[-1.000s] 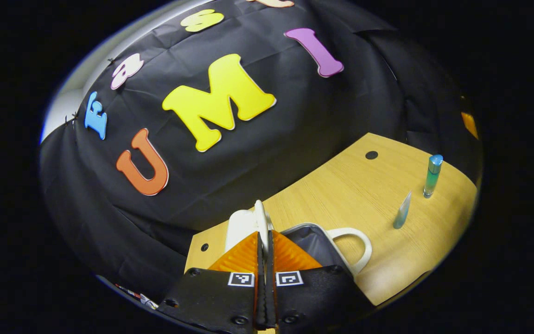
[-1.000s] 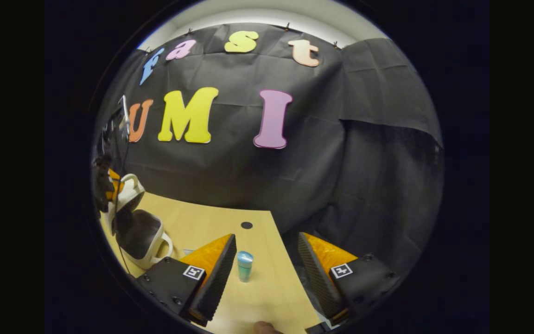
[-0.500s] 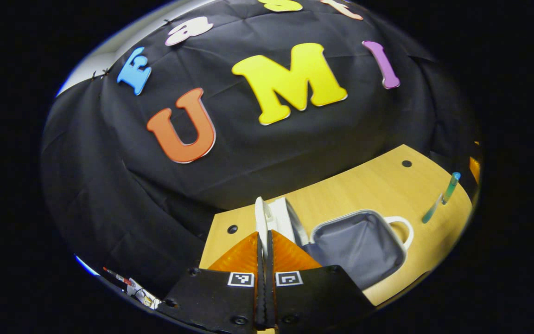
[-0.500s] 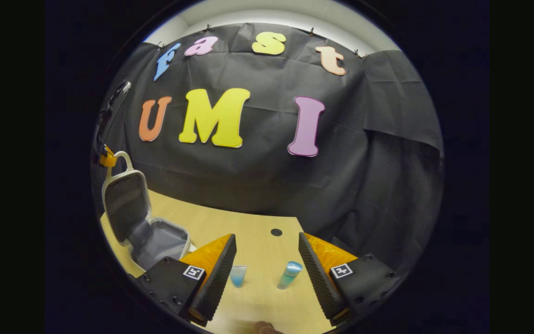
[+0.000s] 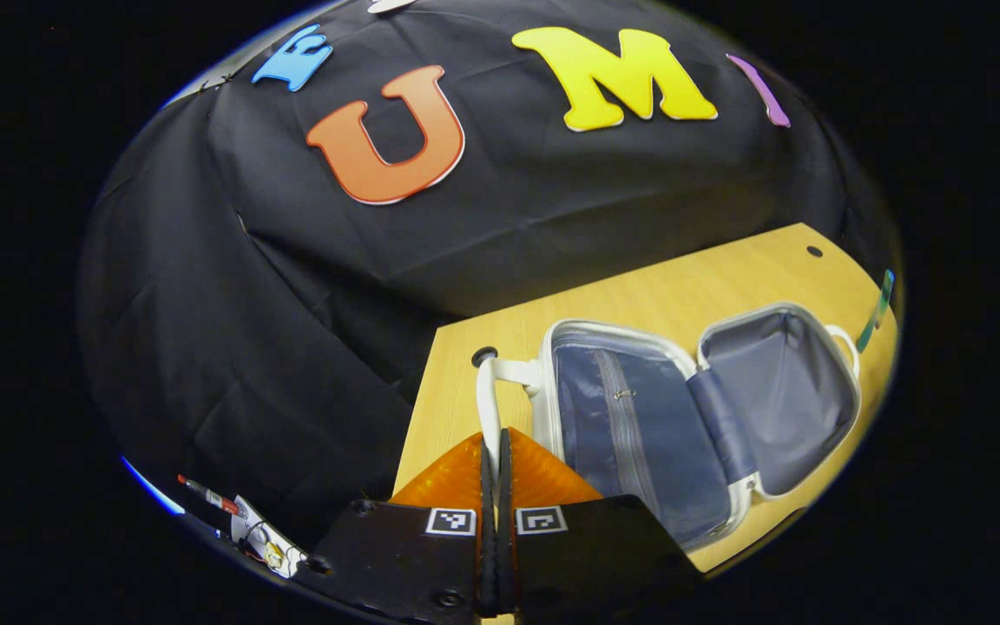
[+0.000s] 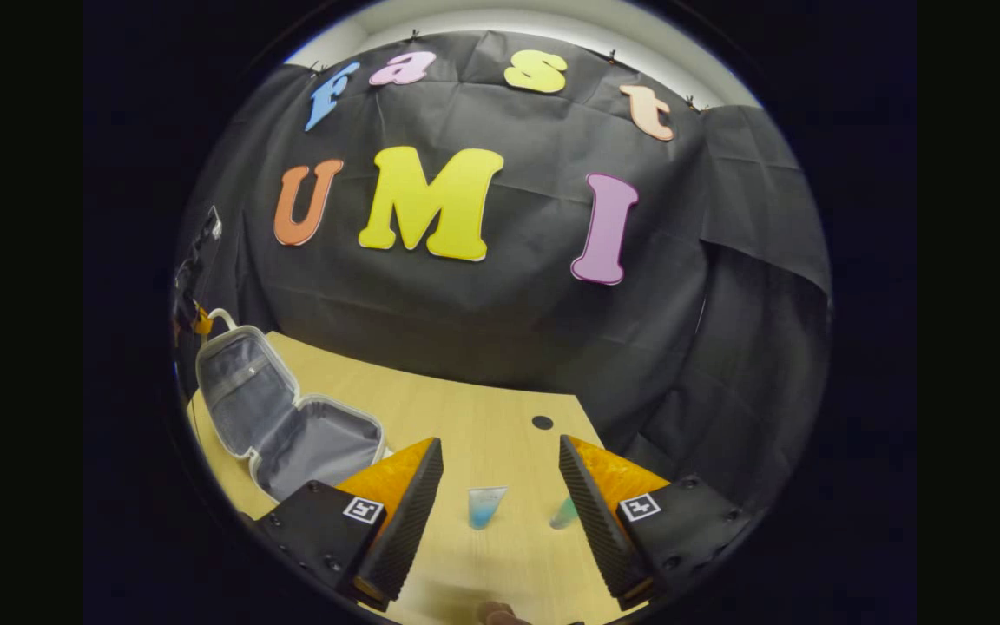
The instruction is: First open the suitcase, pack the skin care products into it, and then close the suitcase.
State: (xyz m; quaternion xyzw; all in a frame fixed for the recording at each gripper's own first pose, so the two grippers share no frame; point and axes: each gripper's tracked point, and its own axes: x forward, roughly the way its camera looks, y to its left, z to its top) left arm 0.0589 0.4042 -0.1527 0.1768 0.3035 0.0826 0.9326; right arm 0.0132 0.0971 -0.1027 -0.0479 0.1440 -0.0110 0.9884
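Wooden table (image 6: 430, 408), suitcase (image 5: 682, 417) open, tube (image 6: 484, 506) apart

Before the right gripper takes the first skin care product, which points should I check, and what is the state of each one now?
1. Suitcase lies open: ok.
2. Left gripper has let go of the white handle: not ok, still shut on it.
3. Right gripper open: ok.
4. Blue tube between its fingers: ok.
5. Green bottle apart from the right finger: cannot tell, blurred.
6. Suitcase lining free of objects: ok.

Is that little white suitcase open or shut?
Open: the small white suitcase lies spread on the wooden table, grey lining showing, nothing inside.
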